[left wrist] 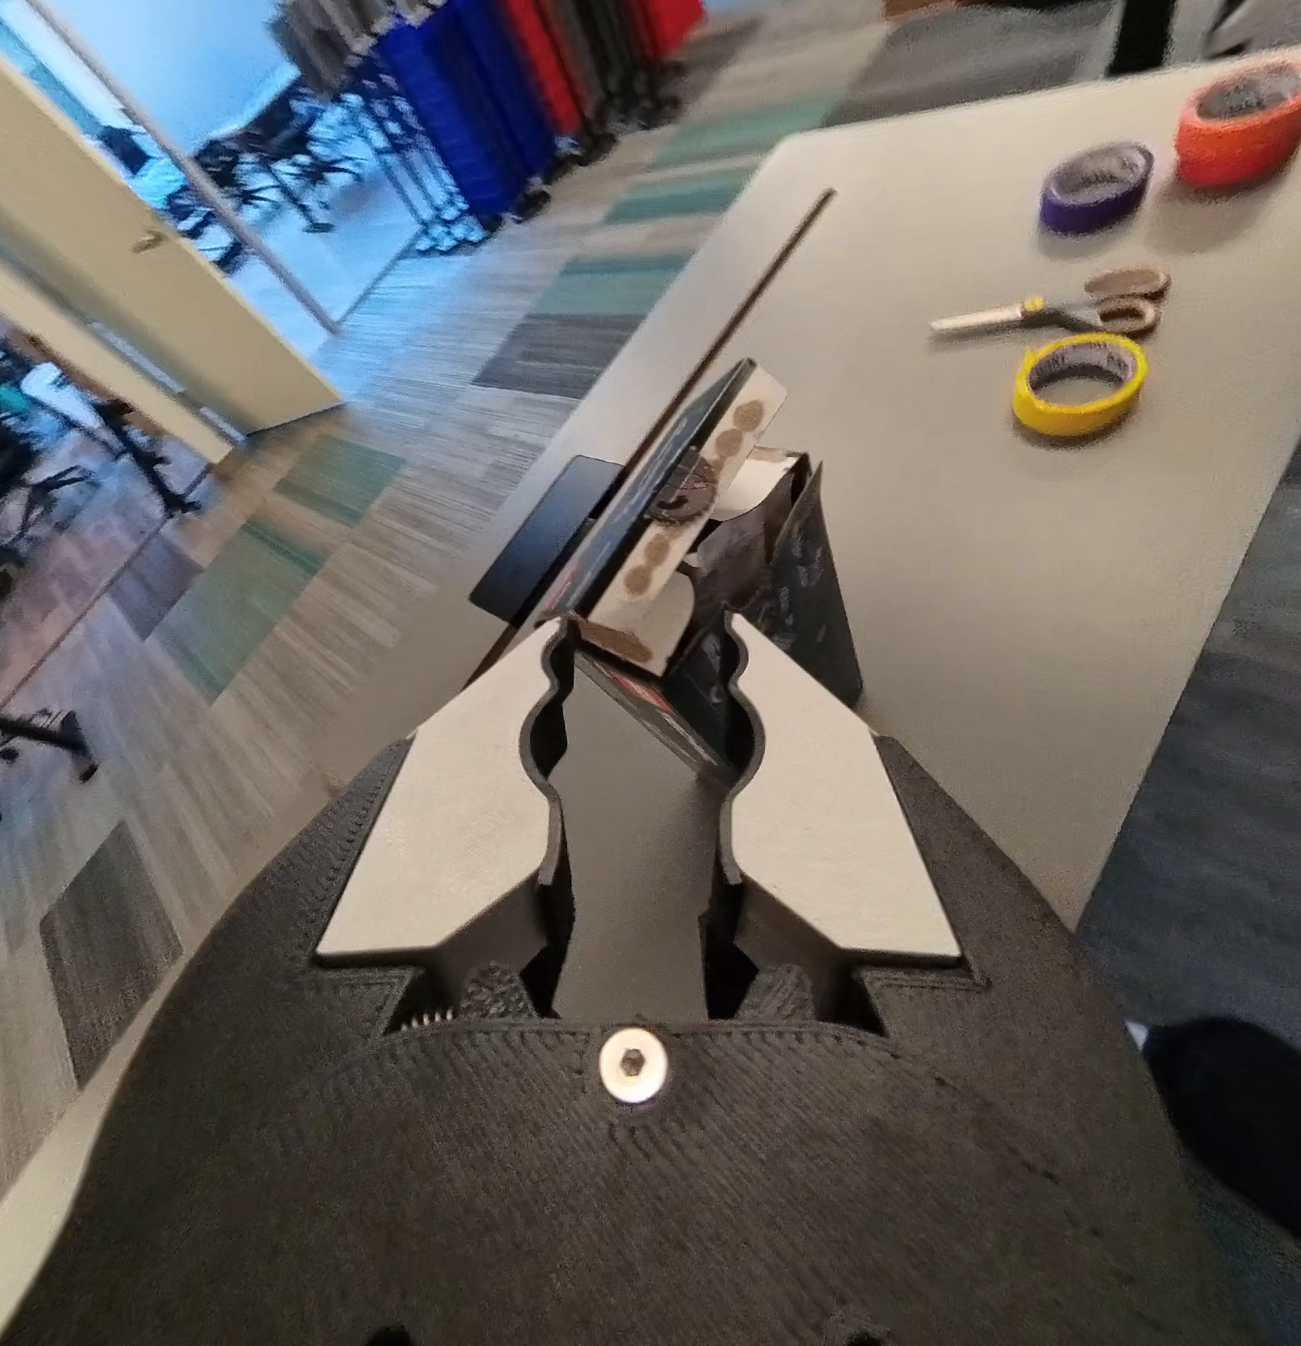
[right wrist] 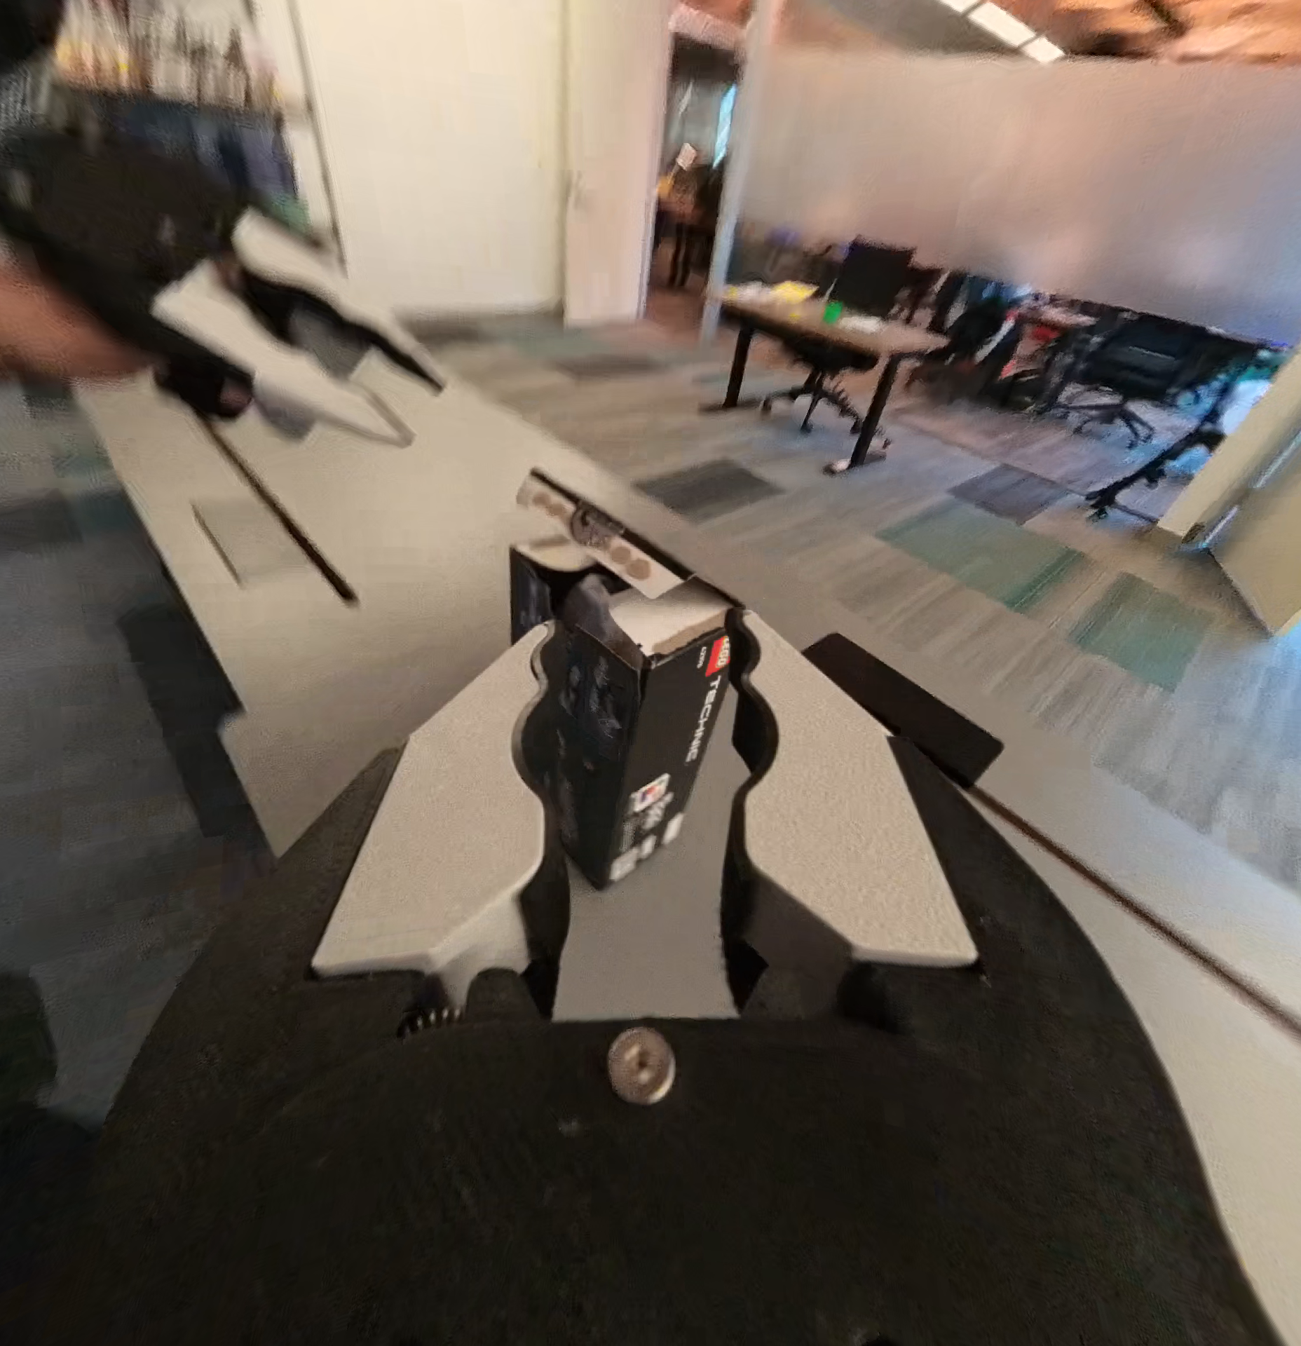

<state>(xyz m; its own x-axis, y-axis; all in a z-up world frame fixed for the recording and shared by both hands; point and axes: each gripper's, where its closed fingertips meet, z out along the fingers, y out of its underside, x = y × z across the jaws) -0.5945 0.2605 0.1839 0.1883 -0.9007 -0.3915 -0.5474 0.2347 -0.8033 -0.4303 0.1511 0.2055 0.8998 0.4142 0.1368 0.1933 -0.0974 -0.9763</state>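
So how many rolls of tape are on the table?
3: an orange roll farthest, a purple roll beside it, and a yellow roll nearest, by the scissors. More may lie outside the view.

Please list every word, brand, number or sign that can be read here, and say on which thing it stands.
I do not quote writing; here is where it stands.
black box: red logo patch and white lettering on the narrow side, legible.
Same side, lower: small print, too small.
yellow tape roll, purple tape roll, orange tape roll: inner print, blurred.
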